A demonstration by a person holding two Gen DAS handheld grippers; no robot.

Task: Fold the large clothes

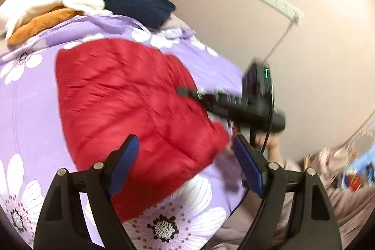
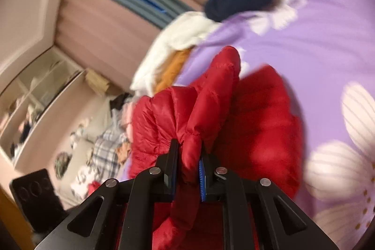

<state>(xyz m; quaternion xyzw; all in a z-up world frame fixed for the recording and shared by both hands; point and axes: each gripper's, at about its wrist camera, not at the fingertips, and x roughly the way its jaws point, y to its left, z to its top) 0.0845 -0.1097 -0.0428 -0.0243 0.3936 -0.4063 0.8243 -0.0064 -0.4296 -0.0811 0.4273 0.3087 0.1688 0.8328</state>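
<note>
Right wrist view: right gripper point(image 2: 188, 156) pinching red jacket point(image 2: 211, 95) fold.
Left gripper point(image 1: 185, 163): spread, empty.
Risk: slick padding slipping free; fold collapsing on bed point(image 1: 30, 95).

Pinkish curtains point(image 2: 112, 22) are hanging behind the bed's far edge, a white power strip point(image 1: 275, 2) is sitting on the plain wall point(image 1: 304, 50).

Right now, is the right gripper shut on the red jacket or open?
Shut on it. In the right wrist view the right gripper has a bunched fold of the red jacket pinched between its two fingers.
</note>
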